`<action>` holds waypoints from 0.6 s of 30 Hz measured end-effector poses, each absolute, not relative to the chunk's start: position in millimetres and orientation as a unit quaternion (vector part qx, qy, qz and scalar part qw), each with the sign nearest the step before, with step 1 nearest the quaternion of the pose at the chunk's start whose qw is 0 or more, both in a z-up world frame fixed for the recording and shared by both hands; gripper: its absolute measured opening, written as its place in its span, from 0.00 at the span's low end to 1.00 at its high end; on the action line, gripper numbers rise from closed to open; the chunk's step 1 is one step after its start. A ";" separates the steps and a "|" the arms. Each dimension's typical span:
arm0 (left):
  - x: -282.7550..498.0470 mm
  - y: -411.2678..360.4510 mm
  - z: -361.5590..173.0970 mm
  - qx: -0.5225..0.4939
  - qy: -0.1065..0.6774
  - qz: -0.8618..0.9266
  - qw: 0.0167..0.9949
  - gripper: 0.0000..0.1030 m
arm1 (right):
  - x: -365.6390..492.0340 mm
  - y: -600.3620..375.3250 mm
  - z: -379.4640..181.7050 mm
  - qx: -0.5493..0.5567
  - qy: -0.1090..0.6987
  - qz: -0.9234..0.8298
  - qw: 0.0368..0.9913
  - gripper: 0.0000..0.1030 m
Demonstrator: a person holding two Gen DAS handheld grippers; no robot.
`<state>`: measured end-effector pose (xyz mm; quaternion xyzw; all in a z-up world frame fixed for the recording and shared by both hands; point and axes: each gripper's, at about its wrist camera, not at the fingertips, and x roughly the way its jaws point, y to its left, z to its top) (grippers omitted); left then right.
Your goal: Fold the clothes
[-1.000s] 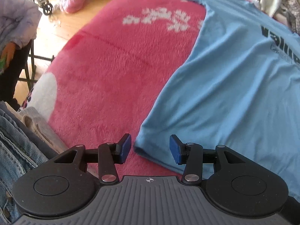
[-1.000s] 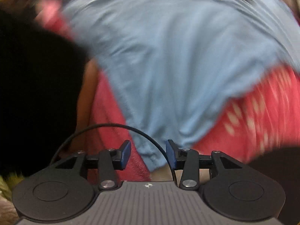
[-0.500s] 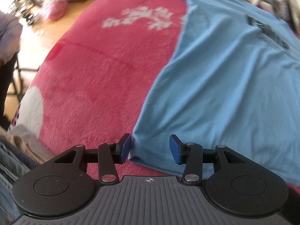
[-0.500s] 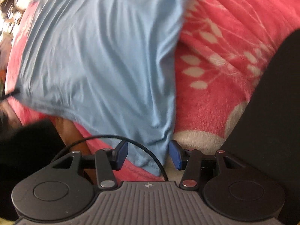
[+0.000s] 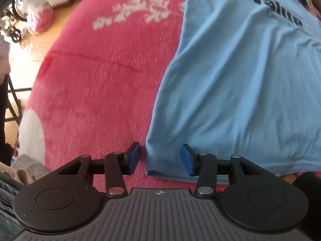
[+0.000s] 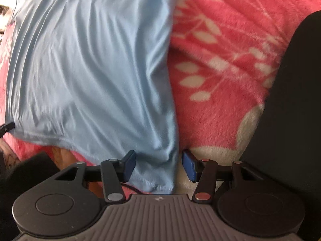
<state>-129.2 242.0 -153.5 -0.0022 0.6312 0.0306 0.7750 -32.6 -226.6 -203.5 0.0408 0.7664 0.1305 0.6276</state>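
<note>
Since a second ago, the right gripper [image 6: 158, 165] has been rolled hard and brought over the shirt's [image 6: 90, 70] bottom corner; before that the view was just a blur of blue cloth, with the hem much more square-on. Its jaws were opened a touch more during that second and have been steady since. The left gripper [image 5: 160, 158] has barely been shifted, only rolled a bit, so the shirt's [image 5: 240, 80] side edge is now seen steeper than earlier.

Right now both sets of jaws are held about halfway apart, nothing pinched. On the left, the near hem corner is framed between the fingers: the right finger [image 5: 187, 159] is over the cloth, the left one is just off the edge over the blanket [image 5: 96, 84]. On the right, the mirror situation: the left finger [image 6: 128, 167] is over the hem, and the right one sits just past the side edge, over the blanket [image 6: 230, 60]. Whether any pad is actually touching fabric can't be told.

The shirt is laid flat on the pink blanket, light blue, with black lettering [image 5: 276, 10] up near the chest. A thin black cable [image 6: 132, 188] is seen under the right gripper. Some denim [image 5: 8, 208] is bunched at the bottom left.
</note>
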 end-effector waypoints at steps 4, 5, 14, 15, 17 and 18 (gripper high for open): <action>-129.1 237.9 -156.6 0.011 0.639 0.023 0.769 0.43 | -34.6 -233.0 -202.8 0.042 0.771 0.129 0.623 0.37; -128.9 236.7 -157.0 0.015 0.641 0.021 0.767 0.42 | -35.6 -233.8 -203.2 0.044 0.774 0.132 0.618 0.31; -137.7 231.0 -153.4 0.034 0.628 0.020 0.777 0.25 | -47.5 -227.0 -215.2 0.040 0.802 0.158 0.574 0.26; -138.5 231.0 -153.4 0.033 0.627 0.022 0.778 0.22 | -49.0 -225.2 -215.2 0.036 0.800 0.162 0.577 0.26; -140.6 232.0 -152.2 0.030 0.622 0.027 0.782 0.12 | -51.7 -222.7 -212.3 0.023 0.793 0.172 0.584 0.05; -142.2 232.4 -150.8 0.029 0.619 0.031 0.784 0.06 | -52.5 -221.8 -209.4 0.018 0.793 0.176 0.584 0.05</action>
